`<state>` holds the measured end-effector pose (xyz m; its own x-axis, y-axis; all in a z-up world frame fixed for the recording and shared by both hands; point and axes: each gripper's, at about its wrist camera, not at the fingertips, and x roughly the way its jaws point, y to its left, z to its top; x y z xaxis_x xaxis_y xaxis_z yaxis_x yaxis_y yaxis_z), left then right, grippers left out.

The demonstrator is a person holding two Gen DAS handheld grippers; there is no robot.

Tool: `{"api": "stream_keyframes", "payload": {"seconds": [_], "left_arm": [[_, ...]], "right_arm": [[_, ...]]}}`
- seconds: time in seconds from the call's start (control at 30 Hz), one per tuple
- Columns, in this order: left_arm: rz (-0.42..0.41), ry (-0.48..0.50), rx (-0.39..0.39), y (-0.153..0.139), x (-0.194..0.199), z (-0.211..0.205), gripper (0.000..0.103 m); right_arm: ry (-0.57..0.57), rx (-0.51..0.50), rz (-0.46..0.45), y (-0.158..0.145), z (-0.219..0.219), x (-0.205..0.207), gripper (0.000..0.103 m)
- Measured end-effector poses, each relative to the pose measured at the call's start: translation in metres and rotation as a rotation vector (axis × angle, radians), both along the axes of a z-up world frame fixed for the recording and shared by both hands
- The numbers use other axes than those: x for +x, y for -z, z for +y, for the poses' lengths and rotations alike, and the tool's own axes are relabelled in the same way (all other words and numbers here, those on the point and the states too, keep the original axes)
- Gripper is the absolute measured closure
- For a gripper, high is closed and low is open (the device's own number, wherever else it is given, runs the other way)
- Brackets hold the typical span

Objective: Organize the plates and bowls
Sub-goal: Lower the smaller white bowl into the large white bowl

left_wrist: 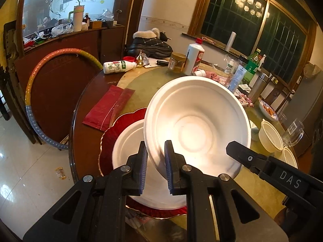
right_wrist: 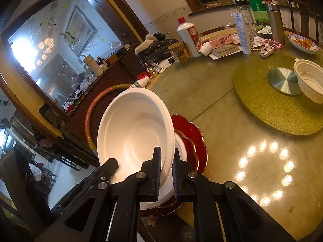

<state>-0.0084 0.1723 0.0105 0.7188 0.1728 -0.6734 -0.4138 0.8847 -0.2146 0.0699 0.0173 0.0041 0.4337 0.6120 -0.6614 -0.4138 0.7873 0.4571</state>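
A white foam plate (left_wrist: 197, 129) hangs tilted above the table, held by its rim from two sides. My left gripper (left_wrist: 155, 161) is shut on its near rim, blue pads pressing both faces. My right gripper (right_wrist: 166, 171) is shut on the opposite rim of the same plate (right_wrist: 137, 133); its black finger (left_wrist: 232, 148) shows at the right of the left wrist view. Just under the held plate lies a second white plate (left_wrist: 127, 143) on a red scalloped plate (left_wrist: 113, 137) with a gold edge, near the table's rim. The held plate partly hides both.
Cream plastic bowls (right_wrist: 308, 82) stand on a green round mat (right_wrist: 262, 117) beside a metal disc (right_wrist: 282, 80). A red pouch (left_wrist: 107, 106) lies left of the plates. Bottles and a jar (left_wrist: 177, 62) crowd the far side of the table. A hoop (left_wrist: 40, 70) leans beyond the table edge.
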Motion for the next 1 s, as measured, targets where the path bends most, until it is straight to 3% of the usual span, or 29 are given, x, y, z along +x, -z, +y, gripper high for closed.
{"api": "stream_keyframes", "payload": {"seconds": [0.53,1.0], "left_arm": [[0.016,-0.008,0.003,0.001,-0.01,0.012,0.088],[0.075,-0.005,0.027,0.015,-0.003,0.007,0.088]], "right_arm": [[-0.023,-0.004,0.012,0.002,0.014,-0.009,0.093],[-0.031,-0.002,0.08,0.026,0.016,0.003,0.093]]}}
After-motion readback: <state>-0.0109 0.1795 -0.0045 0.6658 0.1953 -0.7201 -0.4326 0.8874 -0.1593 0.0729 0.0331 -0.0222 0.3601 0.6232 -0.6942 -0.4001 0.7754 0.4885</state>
